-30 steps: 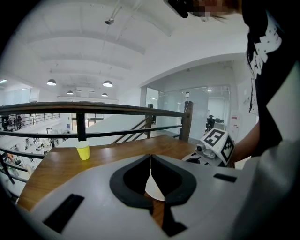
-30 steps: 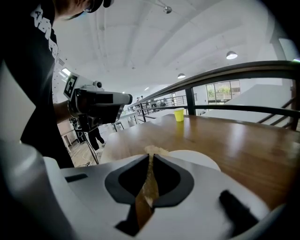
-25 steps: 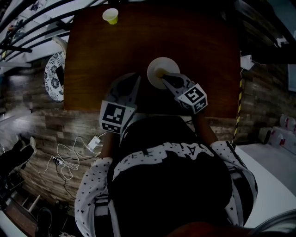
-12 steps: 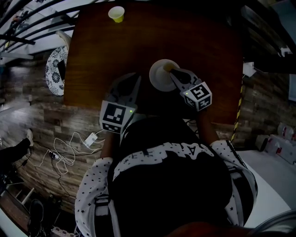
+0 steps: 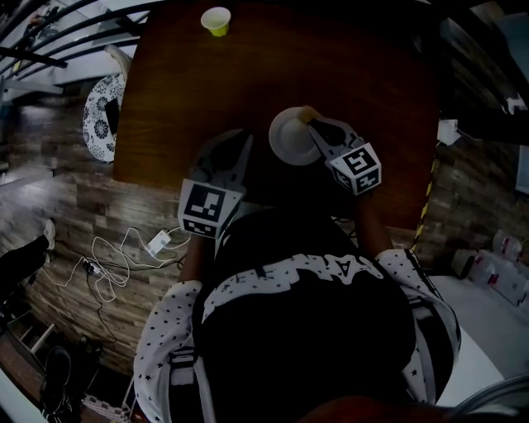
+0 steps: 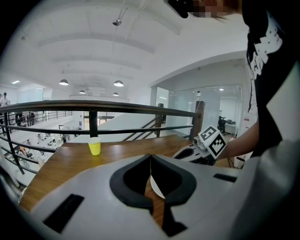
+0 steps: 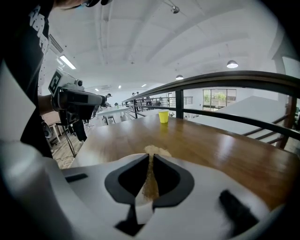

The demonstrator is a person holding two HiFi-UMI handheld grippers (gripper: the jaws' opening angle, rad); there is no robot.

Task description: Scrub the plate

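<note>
right claw (image 5: 308, 119) shifted to plate (image 5: 287, 140) far rim | scrub pad (image 7: 150, 180) lengthwise along claw, pointing forward

Loads of room on the far half of the wooden table (image 5: 273, 66): it's bare wood all the way back, and the only thing out there is the yellow cup (image 5: 216, 21) near the far left corner. The crowded bit is the near edge. The plate (image 5: 288, 140) sits there with the left gripper (image 6: 150, 159) pinching its left rim and the right gripper (image 5: 314, 124) over its right side, clamped on a tan scrub pad (image 7: 157, 151). The person's body closes off the near side. A dark railing (image 6: 93, 107) runs just past the far edge, so no going through there.
</note>
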